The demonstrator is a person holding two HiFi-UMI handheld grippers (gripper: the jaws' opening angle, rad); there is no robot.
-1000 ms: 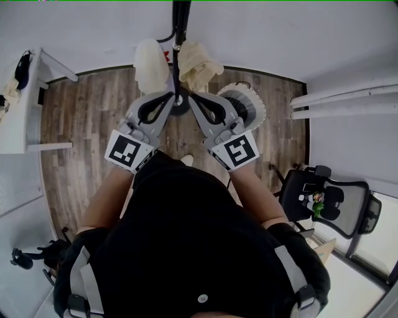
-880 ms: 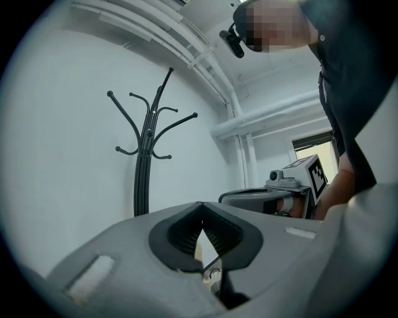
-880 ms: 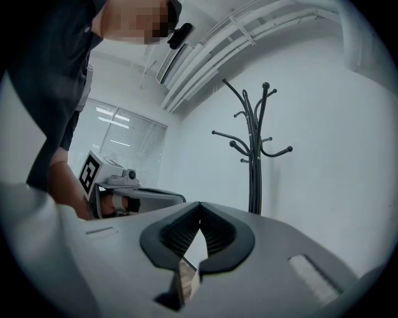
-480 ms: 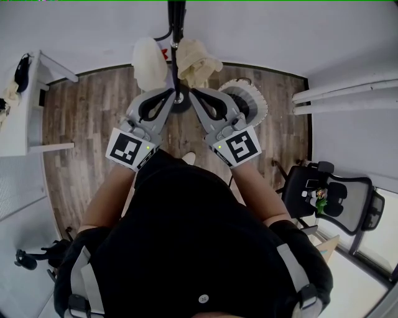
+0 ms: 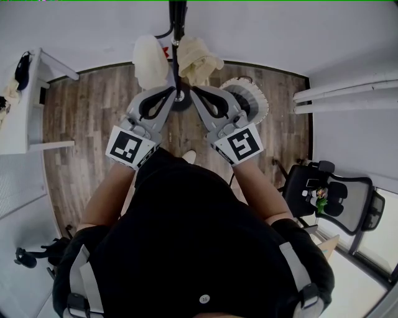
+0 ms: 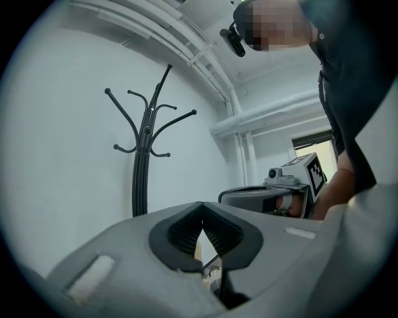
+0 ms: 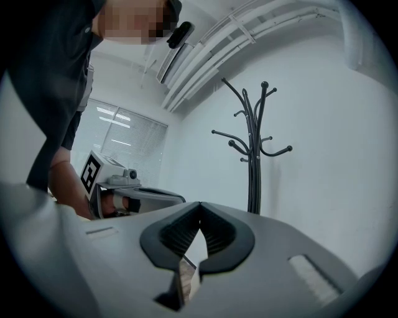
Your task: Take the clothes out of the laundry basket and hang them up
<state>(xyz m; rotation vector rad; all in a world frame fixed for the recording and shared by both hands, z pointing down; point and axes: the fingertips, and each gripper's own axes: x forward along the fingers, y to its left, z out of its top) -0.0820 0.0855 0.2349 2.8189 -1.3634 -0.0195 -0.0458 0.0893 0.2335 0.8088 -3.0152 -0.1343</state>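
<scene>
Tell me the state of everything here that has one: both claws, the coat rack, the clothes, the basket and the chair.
Left claw: shut, empty.
Right claw: shut, empty.
Coat rack: upright, top hooks bare.
Paler garment: hanging on the rack.
Yellower garment: hanging on the rack.
Laundry basket: upright on the floor, inside partly hidden.
Office chair: upright, nobody seated.

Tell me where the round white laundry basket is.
Head view: the round white laundry basket sits on the wooden floor right of the black coat stand's base, partly hidden behind the right tongs.
</scene>
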